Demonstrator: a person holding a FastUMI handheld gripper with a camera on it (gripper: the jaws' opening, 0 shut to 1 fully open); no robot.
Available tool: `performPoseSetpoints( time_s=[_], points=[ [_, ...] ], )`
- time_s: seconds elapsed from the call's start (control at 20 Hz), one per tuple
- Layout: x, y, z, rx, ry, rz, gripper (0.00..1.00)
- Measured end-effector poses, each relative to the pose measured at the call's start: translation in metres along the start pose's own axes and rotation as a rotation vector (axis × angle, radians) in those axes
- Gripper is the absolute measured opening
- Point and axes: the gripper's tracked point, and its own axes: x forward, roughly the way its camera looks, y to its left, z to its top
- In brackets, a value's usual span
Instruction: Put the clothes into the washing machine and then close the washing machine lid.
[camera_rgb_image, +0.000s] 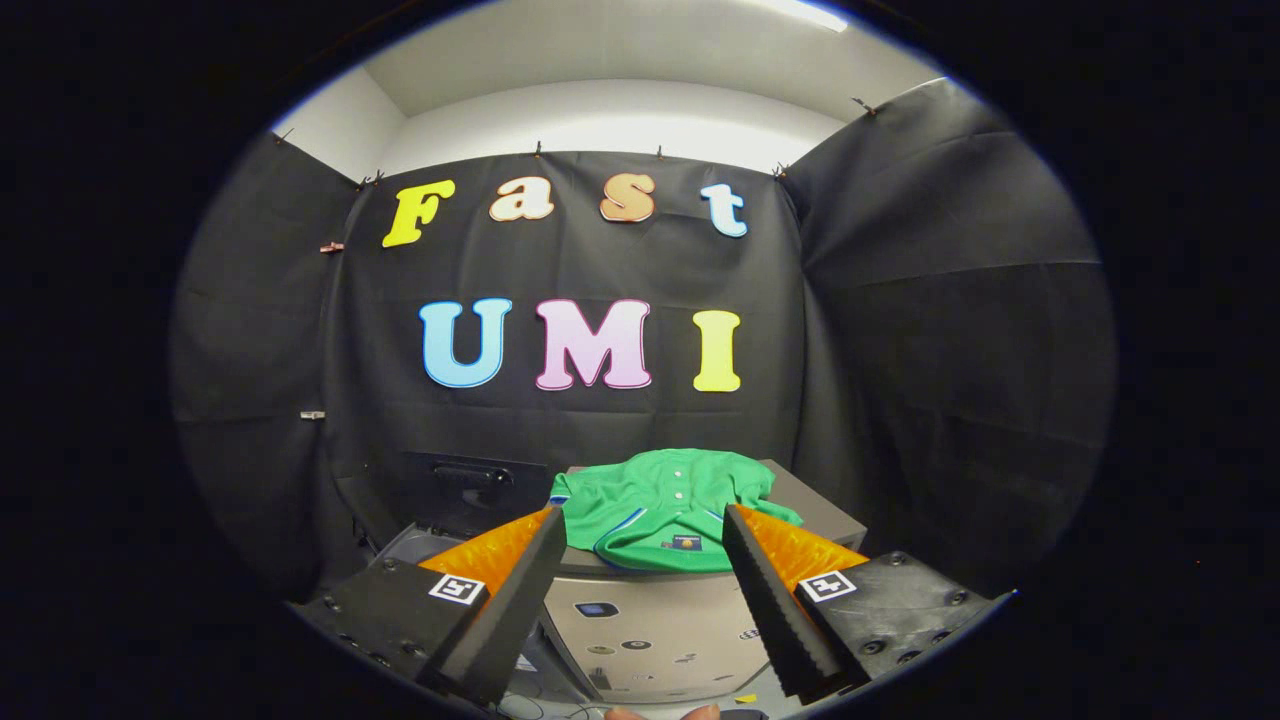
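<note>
A green shirt (668, 510) lies spread over the flat top of a grey box-like cabinet (820, 515), with its front edge draped a little way over the cabinet's near lip. It shows a row of small buttons down the middle, blue piping along the hem and a small dark tag near the bottom. It looks like thin, light, soft cloth that will sag and fold once lifted, not slippery and not fragile, so a firm pinch should do no harm. The best place to take hold is probably the bunched fold at the near hem or the thicker button strip at the middle, where several layers give the fingers something to bite on; a single flat layer might slide out.

To the left of the shirt and lower down sits the washing machine (440, 535), a pale body with a dark lid (462, 488) that seems to stand raised at the back, though the opening itself is hard to make out. Below the shirt the cabinet's front face carries a few small stickers.

The gripper (645, 585) hangs in front of the shirt with its fingers spread wide, holding nothing and touching nothing. The shirt lies just beyond the fingertips, framed between them, so the grasp is not yet made.
</note>
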Motion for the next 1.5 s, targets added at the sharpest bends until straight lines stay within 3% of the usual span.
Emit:
performPoseSetpoints(
  time_s=[0.5,0.75,0.85,1.1,1.25,1.35,1.5],
  points=[
    [0.131,0.005,-0.028,0.034,0.286,0.028,0.98],
    [0.208,-0.034,-0.045,-0.065,0.370,-0.084,0.98],
    [0.231,-0.042,-0.059,-0.049,0.426,-0.106,0.99],
    [0.262,-0.067,-0.108,-0.073,0.596,-0.160,0.99],
    [0.257,-0.054,-0.120,-0.022,0.633,-0.092,0.98],
    [0.255,-0.046,-0.116,0.010,0.602,-0.054,0.71],
    [0.255,-0.044,-0.112,0.083,0.588,-0.107,0.22]
  ],
)
